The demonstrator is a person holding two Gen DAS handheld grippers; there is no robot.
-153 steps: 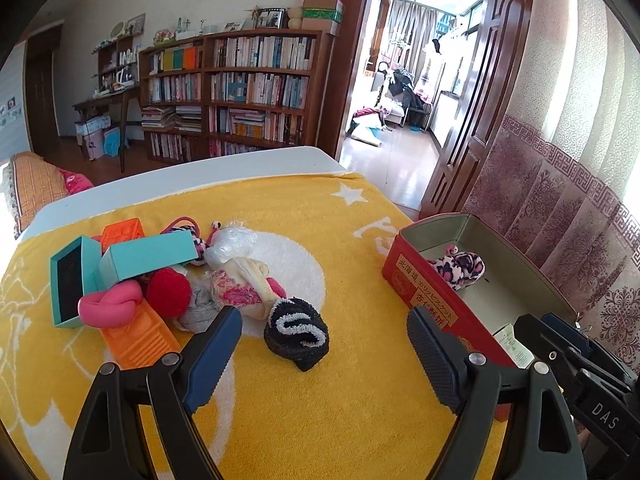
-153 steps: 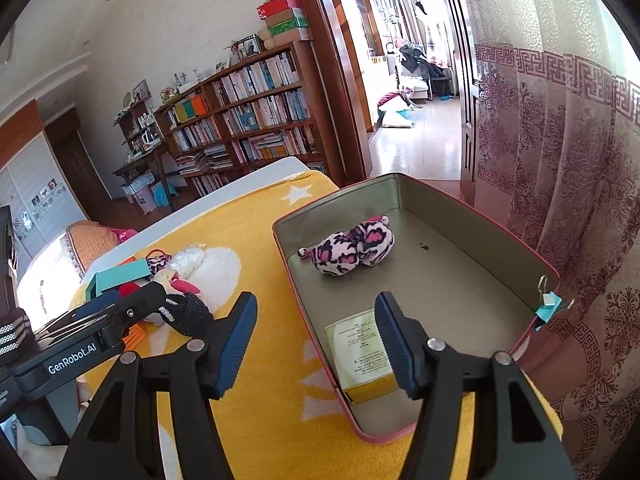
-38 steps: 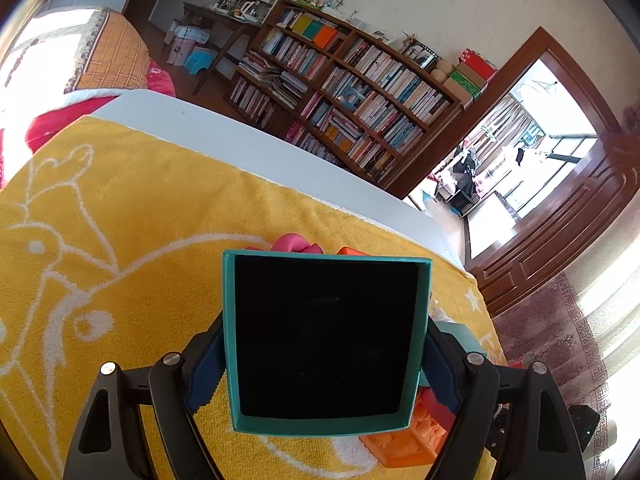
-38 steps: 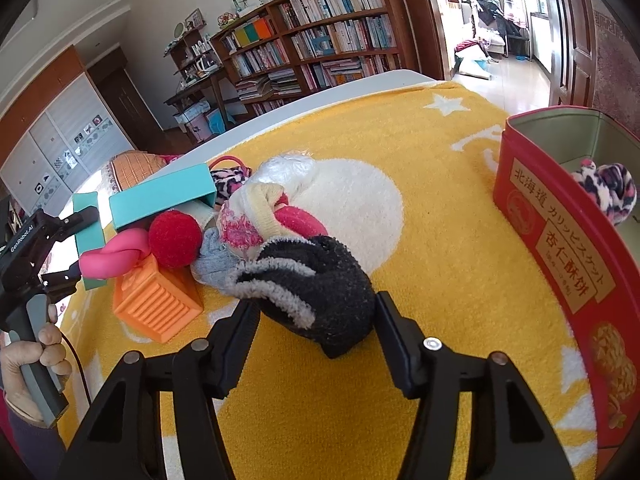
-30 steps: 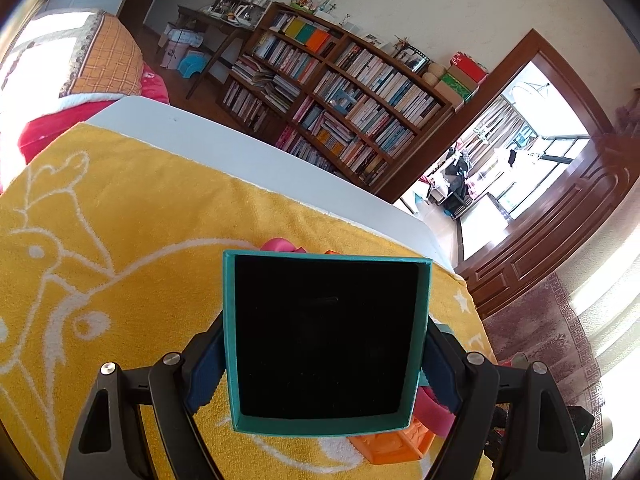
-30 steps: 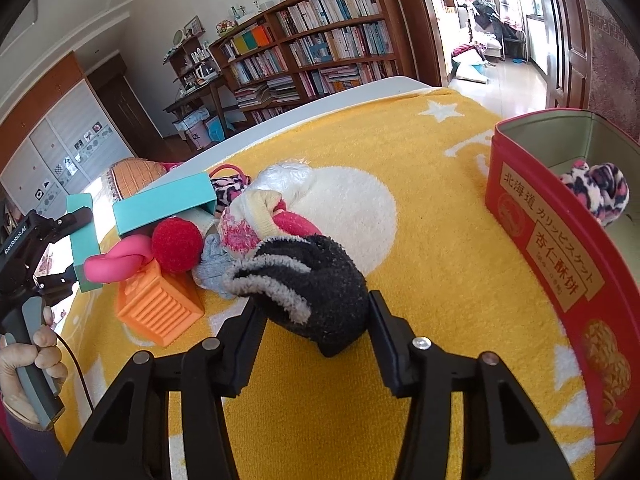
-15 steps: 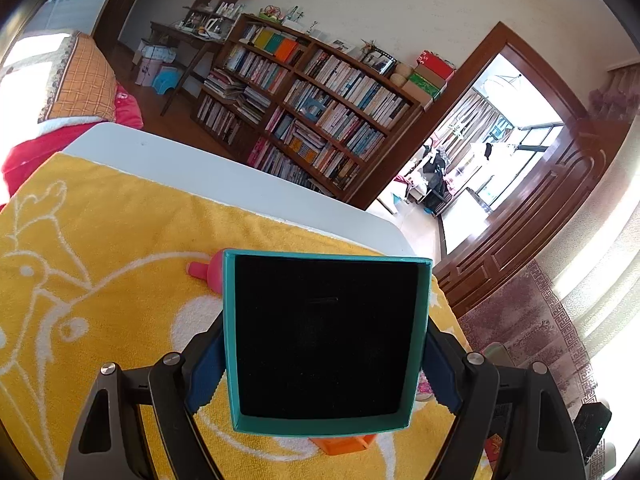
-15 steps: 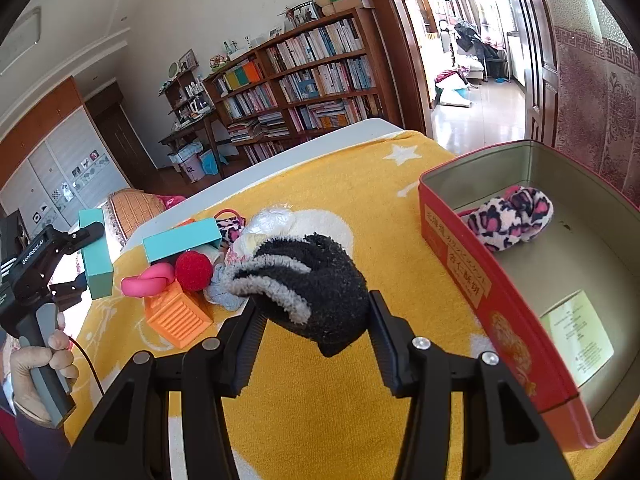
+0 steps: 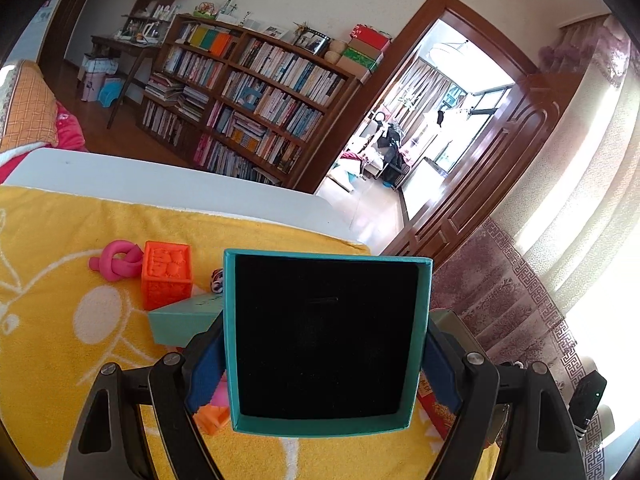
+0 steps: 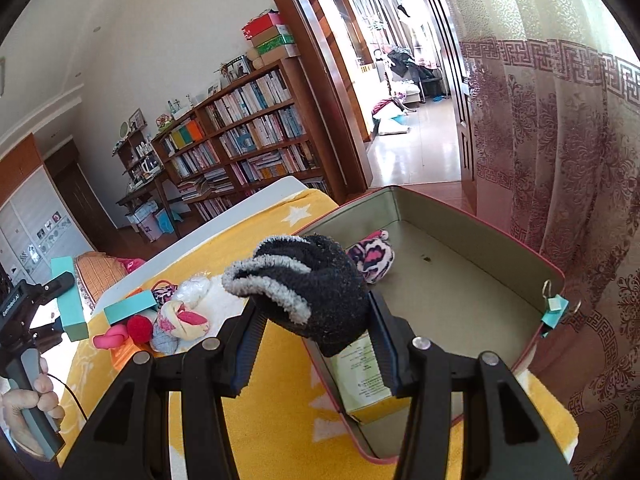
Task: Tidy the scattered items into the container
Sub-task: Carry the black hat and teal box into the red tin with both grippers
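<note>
We see the open red metal tin (image 10: pixel 472 300) on the yellow towel-covered bench (image 10: pixel 280 380). Our right tool (image 10: pixel 316 344) grips a black fuzzy sock (image 10: pixel 308 284) above its near rim; our left tool (image 9: pixel 320 364) clamps the teal square box (image 9: pixel 326 340), lifted above the bench.

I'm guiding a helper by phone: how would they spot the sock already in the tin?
Find the red tin at the yellow towel's edge by the curtain. On its floor, at the far end, lies a leopard-print sock. It is pink, white and black; the black sock nearby sits in the right gripper.
</note>
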